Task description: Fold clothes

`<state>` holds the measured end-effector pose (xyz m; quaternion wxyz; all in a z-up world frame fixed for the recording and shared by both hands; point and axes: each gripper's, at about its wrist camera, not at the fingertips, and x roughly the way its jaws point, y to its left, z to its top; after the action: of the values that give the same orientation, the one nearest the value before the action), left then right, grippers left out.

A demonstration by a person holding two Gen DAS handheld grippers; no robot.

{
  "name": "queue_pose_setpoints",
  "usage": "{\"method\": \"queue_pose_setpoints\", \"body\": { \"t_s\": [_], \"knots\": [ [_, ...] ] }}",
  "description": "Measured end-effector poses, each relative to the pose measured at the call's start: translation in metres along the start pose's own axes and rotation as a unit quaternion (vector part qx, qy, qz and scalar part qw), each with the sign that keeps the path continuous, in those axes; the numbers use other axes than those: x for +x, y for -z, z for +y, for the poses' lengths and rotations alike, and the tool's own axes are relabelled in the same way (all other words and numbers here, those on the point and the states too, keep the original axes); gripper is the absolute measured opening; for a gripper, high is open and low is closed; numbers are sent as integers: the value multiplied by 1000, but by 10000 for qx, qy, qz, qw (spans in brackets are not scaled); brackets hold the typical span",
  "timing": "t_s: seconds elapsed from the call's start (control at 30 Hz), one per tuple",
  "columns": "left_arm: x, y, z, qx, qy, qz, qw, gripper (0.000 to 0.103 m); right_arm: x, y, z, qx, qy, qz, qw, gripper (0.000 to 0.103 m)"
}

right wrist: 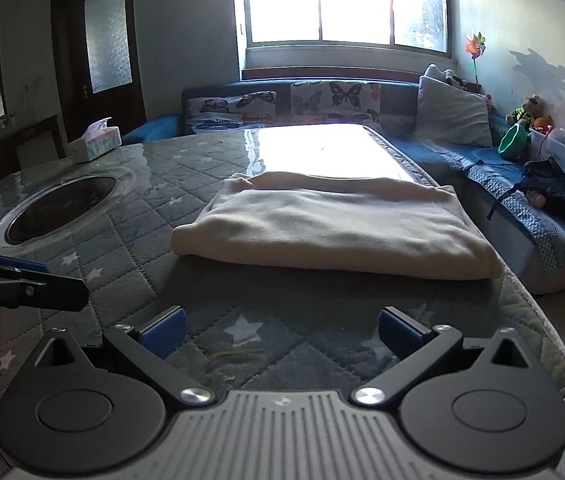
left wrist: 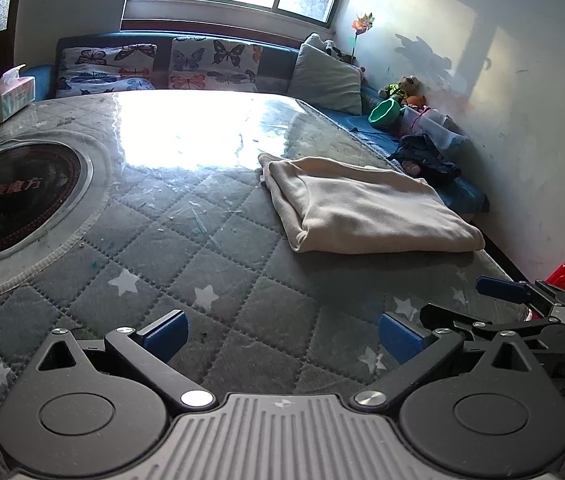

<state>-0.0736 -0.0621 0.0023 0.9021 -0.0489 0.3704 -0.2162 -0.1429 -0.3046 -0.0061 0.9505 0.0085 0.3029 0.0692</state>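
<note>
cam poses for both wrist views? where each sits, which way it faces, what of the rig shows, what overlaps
Left wrist: sits on the left gripper, low over the table, facing the window; folded cream garment ahead-right; the right gripper shows at the right edge.
Right wrist: sits on the right gripper, facing the garment straight on; the left gripper shows at the left edge.
Shared: garment, round cooktop, tissue box.

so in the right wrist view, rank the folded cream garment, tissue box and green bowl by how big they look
1. folded cream garment, by far the largest.
2 and 3. tissue box and green bowl look alike; both sit far back, so no ranking.
</note>
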Motion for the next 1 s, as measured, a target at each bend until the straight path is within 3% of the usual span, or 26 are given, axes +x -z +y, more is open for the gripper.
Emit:
{"method": "queue_pose_setpoints", "body": {
  "t_s": [1.0],
  "knots": [
    [17,-8,-6,197,-78,284,9994,103,1,-6,6,-175,-185,90,9996,103]
  ]
}}
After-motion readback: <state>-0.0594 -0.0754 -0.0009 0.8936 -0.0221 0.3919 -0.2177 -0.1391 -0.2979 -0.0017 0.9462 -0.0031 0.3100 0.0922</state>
